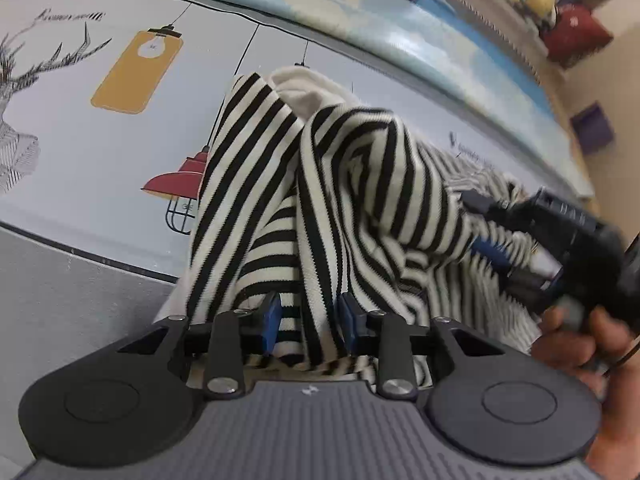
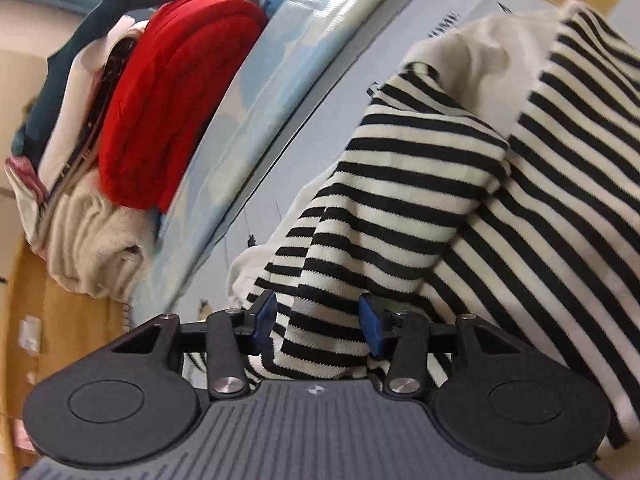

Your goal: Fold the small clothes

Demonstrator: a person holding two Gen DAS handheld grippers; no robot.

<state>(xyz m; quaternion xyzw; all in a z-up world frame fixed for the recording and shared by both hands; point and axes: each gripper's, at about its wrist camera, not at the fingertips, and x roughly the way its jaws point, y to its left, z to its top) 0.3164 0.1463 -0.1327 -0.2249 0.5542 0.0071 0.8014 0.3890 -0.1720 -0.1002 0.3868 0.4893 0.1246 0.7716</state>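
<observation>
A black-and-white striped garment (image 1: 320, 184) with a cream lining lies bunched on the printed tablecloth (image 1: 80, 148). My left gripper (image 1: 308, 316) has its blue pads on either side of a fold of the striped cloth, a small gap between them filled by fabric. My right gripper (image 2: 316, 316) likewise holds a striped fold (image 2: 400, 184) between its blue pads. The right gripper (image 1: 496, 224) also shows at the right of the left wrist view, blurred, with the hand that holds it, buried in the cloth.
A pile of folded clothes with a red garment (image 2: 168, 96) on top sits past the light blue table border (image 2: 256, 92). Toys and a red box (image 1: 572, 32) stand on a shelf at the far right.
</observation>
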